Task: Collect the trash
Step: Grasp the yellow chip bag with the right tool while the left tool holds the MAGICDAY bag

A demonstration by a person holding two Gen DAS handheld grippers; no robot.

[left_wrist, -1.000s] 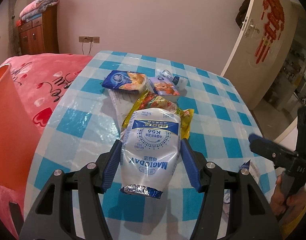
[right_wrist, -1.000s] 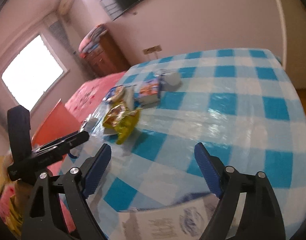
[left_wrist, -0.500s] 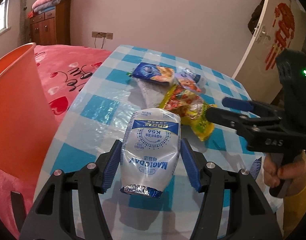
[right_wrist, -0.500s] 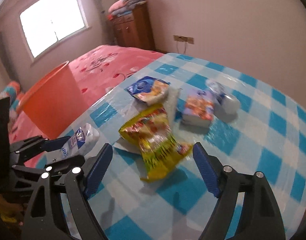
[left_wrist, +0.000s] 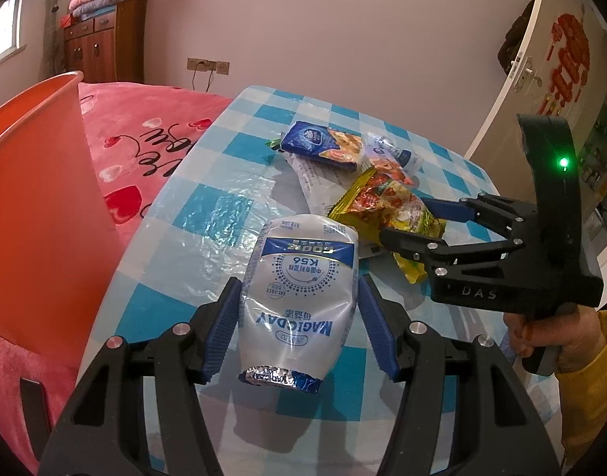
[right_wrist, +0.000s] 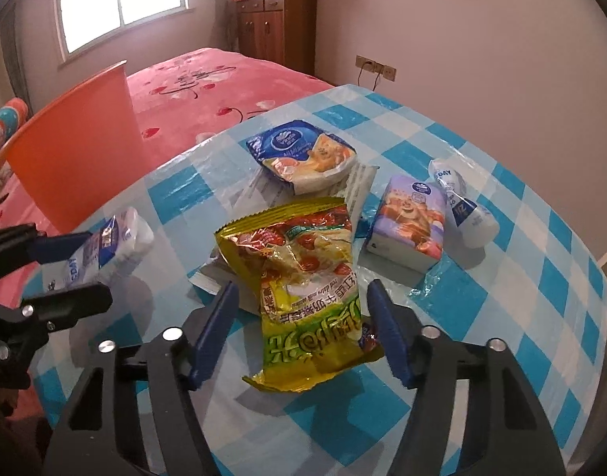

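Note:
My left gripper (left_wrist: 297, 319) is shut on a white and blue MAGICDAY pouch (left_wrist: 299, 289) and holds it above the table's near left edge; the pouch also shows in the right wrist view (right_wrist: 105, 250). My right gripper (right_wrist: 303, 327) is open, its jaws on either side of a yellow snack bag (right_wrist: 303, 277) lying on the blue checked table (right_wrist: 521, 277). The bag also shows in the left wrist view (left_wrist: 387, 206). An orange bin (left_wrist: 37, 218) stands left of the table, also in the right wrist view (right_wrist: 73, 150).
Behind the yellow bag lie a blue snack pack (right_wrist: 303, 154), a white paper sheet (right_wrist: 343, 194), a purple tissue pack (right_wrist: 410, 222) and another white pouch (right_wrist: 462, 206). A pink bed (right_wrist: 224, 83) is behind the bin. A wooden cabinet (right_wrist: 279, 27) stands at the wall.
My right gripper has moved in over the yellow snack bag, which now lies between its open jaws. My left gripper has carried the pouch left, nearer the orange bin.

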